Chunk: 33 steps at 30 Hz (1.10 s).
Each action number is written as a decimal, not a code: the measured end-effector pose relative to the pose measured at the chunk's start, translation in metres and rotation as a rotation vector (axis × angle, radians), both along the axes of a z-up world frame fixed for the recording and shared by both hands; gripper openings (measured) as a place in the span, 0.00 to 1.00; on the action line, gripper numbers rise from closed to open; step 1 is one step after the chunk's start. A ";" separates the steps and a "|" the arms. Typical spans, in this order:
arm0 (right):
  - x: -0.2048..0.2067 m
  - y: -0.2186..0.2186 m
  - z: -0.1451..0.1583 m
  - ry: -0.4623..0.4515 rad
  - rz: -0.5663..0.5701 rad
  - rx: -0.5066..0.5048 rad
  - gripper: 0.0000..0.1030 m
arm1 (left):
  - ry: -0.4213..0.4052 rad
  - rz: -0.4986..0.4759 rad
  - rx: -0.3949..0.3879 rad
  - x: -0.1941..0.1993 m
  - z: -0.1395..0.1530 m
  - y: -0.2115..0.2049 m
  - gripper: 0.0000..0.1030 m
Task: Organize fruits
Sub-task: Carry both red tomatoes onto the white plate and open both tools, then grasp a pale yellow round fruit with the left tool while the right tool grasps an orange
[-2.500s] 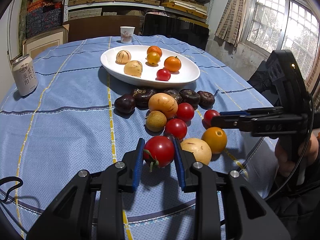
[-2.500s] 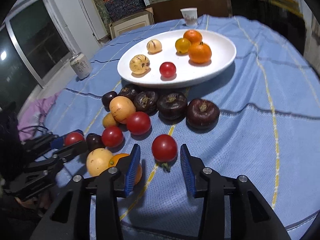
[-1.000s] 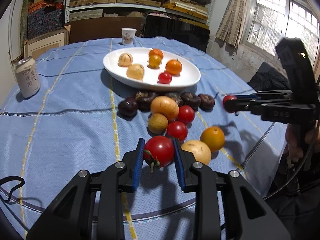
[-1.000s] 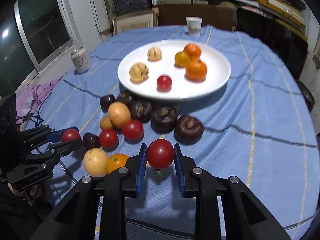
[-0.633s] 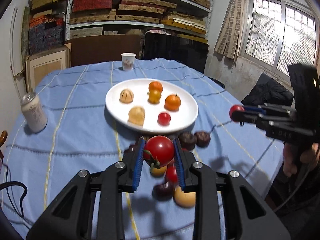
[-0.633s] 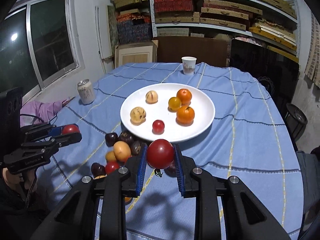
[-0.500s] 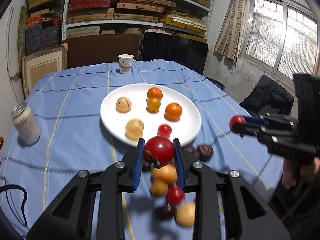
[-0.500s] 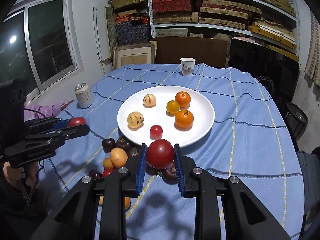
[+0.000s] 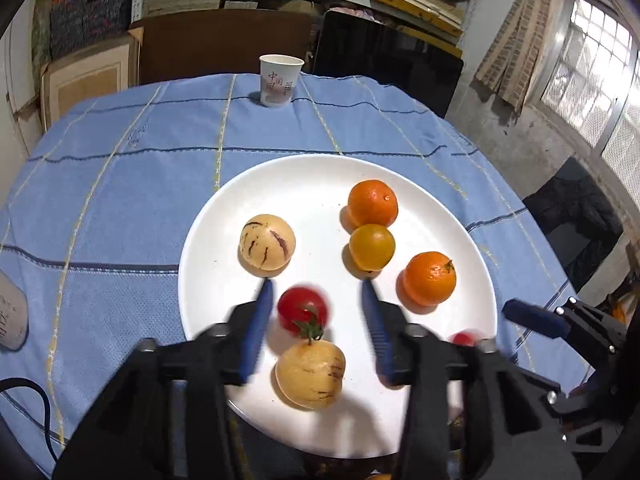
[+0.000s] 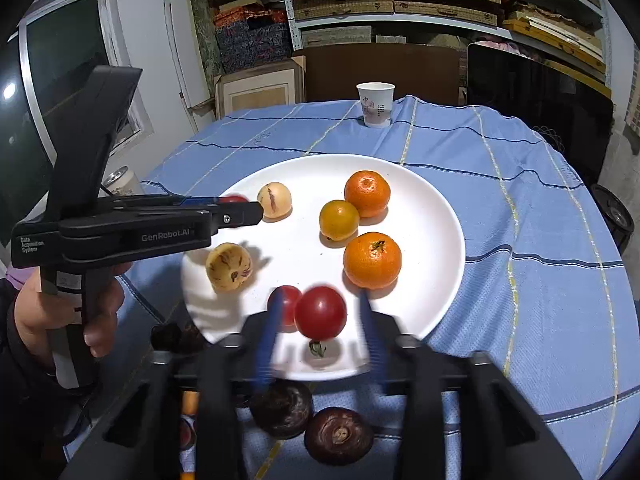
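Note:
Both grippers hover over the white plate (image 9: 320, 184), also in the right wrist view (image 10: 432, 216). My left gripper (image 9: 316, 328) is open; a red tomato (image 9: 302, 310) sits loose between its blurred fingers, above a pale striped melon (image 9: 310, 374). My right gripper (image 10: 320, 328) is open too; a red tomato (image 10: 320, 312) lies free between its fingers at the plate's near rim, beside a smaller tomato (image 10: 290, 302). The plate also holds two oranges (image 10: 372, 260), a yellow fruit (image 10: 339, 220) and pale melons (image 10: 229, 266).
Dark mangosteens (image 10: 338, 434) lie on the blue cloth just before the plate. A paper cup (image 9: 280, 80) stands at the table's far edge and a can (image 10: 120, 180) at the left. The left gripper's body (image 10: 120, 224) reaches over the plate's left side.
Both grippers carried their tomatoes forward over the plate and lower. Both sets of jaws have opened and let the tomatoes go.

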State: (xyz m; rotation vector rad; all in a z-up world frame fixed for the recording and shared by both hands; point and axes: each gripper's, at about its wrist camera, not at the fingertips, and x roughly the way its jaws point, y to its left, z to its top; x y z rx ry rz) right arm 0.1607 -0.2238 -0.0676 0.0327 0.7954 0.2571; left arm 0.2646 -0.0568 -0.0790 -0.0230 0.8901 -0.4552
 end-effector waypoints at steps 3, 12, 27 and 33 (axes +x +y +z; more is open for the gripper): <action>-0.008 -0.002 0.004 -0.028 -0.006 -0.009 0.58 | -0.043 0.027 -0.031 -0.013 0.009 0.011 0.69; -0.083 -0.004 0.002 0.006 0.067 0.043 0.58 | -0.115 -0.086 0.039 -0.138 0.020 0.029 0.84; -0.162 0.013 -0.022 0.065 0.108 -0.013 0.58 | -0.119 -0.234 0.155 -0.251 -0.034 0.014 0.46; -0.167 0.010 -0.024 0.065 0.098 -0.018 0.58 | -0.095 -0.249 0.155 -0.243 -0.046 -0.003 0.49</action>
